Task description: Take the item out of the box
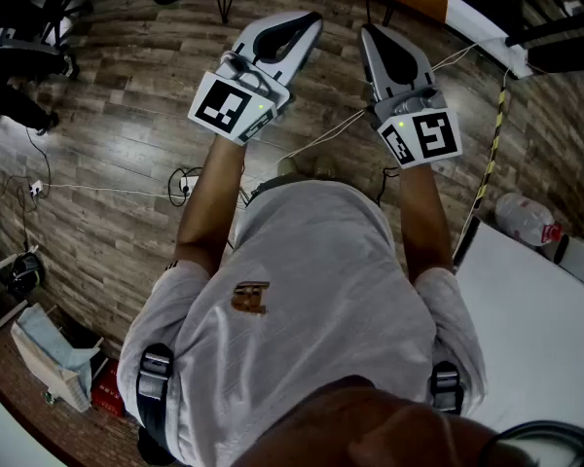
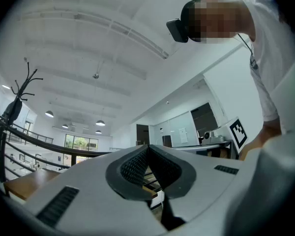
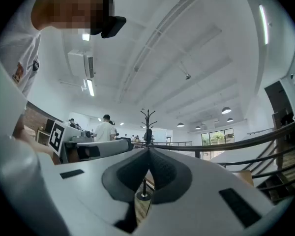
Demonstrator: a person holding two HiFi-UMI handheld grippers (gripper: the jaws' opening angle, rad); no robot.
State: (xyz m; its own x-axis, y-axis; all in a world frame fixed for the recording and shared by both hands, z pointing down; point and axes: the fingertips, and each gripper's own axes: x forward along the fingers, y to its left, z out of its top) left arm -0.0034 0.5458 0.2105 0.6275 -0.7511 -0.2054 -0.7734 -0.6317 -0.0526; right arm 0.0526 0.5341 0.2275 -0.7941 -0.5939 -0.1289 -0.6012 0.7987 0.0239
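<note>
In the head view I hold both grippers out in front of my chest, high above a wooden floor. My left gripper [image 1: 308, 19] is shut, its dark pads [image 2: 137, 163] meeting at a point with nothing between them. My right gripper [image 1: 369, 31] is shut too, its pads [image 3: 160, 173] pressed together and empty. Both point away from me, level with the room. The left gripper view catches the right gripper's marker cube [image 2: 238, 131]; the right gripper view catches the left one's cube [image 3: 56, 135]. No box or item shows in any view.
A white table [image 1: 530, 309] stands at my right, with a plastic bottle [image 1: 524, 219] past its far corner. Cables [image 1: 107, 191] run over the floor. An open carton with blue cloth [image 1: 49, 353] sits at the lower left. A coat stand [image 3: 148, 119] and several people are far off.
</note>
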